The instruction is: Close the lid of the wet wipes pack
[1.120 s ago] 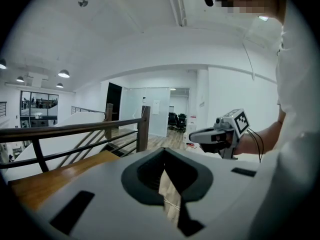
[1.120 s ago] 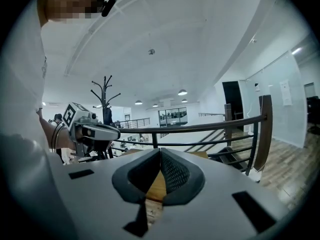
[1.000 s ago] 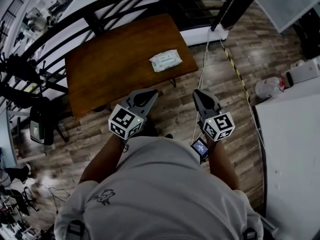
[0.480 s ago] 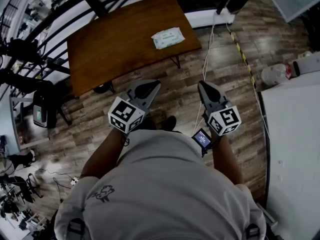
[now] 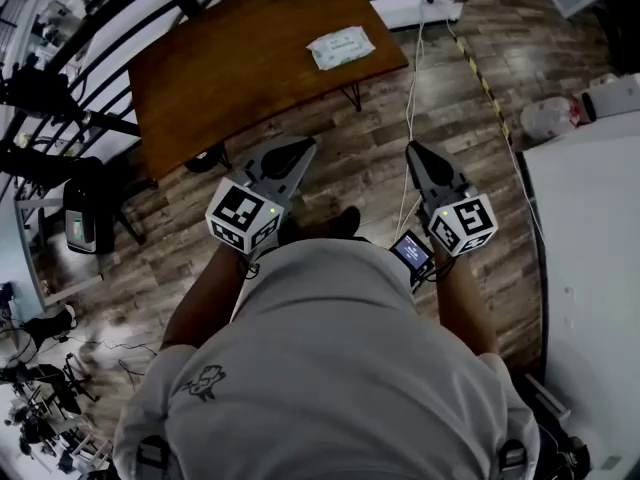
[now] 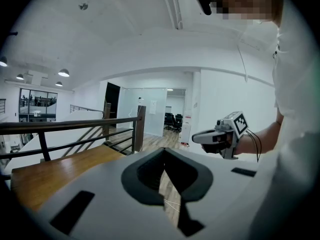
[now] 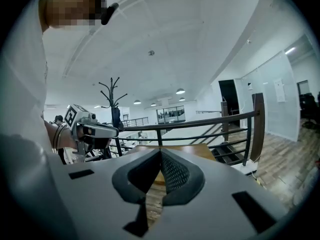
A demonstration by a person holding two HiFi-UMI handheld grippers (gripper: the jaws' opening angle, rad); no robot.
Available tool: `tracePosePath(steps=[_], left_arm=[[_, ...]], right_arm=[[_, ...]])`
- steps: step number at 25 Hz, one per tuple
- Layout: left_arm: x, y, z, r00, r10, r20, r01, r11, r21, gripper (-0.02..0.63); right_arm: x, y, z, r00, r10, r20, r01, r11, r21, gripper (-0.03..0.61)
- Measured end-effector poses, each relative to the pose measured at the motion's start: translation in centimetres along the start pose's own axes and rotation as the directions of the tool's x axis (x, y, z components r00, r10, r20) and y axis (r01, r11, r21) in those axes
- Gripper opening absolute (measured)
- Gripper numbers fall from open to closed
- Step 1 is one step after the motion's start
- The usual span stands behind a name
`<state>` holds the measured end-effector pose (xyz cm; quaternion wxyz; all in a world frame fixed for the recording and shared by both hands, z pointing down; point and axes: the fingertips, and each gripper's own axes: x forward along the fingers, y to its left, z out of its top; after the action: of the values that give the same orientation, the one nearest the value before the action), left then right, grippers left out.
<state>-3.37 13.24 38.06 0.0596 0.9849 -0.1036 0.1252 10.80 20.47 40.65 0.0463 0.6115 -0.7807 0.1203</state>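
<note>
Wet wipes pack [image 5: 341,48] lies flat near the tabletop's [image 5: 230,78] right end, close to the edge. A railing [image 6: 65,124] runs behind. Open wood floor [image 5: 365,163] separates tabletop from tongs. Pack and tabletop sit higher in the head view than a second ago. Left tongs [image 5: 297,148] and right tongs [image 5: 414,151] are closed and empty. They are held side by side before the torso, aimed tabletop-ward, well apart from the pack.

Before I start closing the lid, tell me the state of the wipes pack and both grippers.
Wet wipes pack: lying flat on the table, lid too small to tell.
Left gripper: shut, empty.
Right gripper: shut, empty.
</note>
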Motion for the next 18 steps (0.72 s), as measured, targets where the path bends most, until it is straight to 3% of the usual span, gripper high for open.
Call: tracePosePath(steps=[9,18], left_arm=[[-9.9,3.2,-1.1,0.999,-0.003,0.034,0.003,1.0,-0.005,0.009],[-17.1,4.2,-2.7,0.996,-0.056,0.064,0.056,0.998,0.002,0.009]], right_arm=[[0.5,8.7,0.4,0.999,-0.045,0.006,0.045,0.999,-0.009,0.032],[0.1,16.3,-0.8,0.993,-0.112,0.022,0.112,0.994,0.007,0.032]])
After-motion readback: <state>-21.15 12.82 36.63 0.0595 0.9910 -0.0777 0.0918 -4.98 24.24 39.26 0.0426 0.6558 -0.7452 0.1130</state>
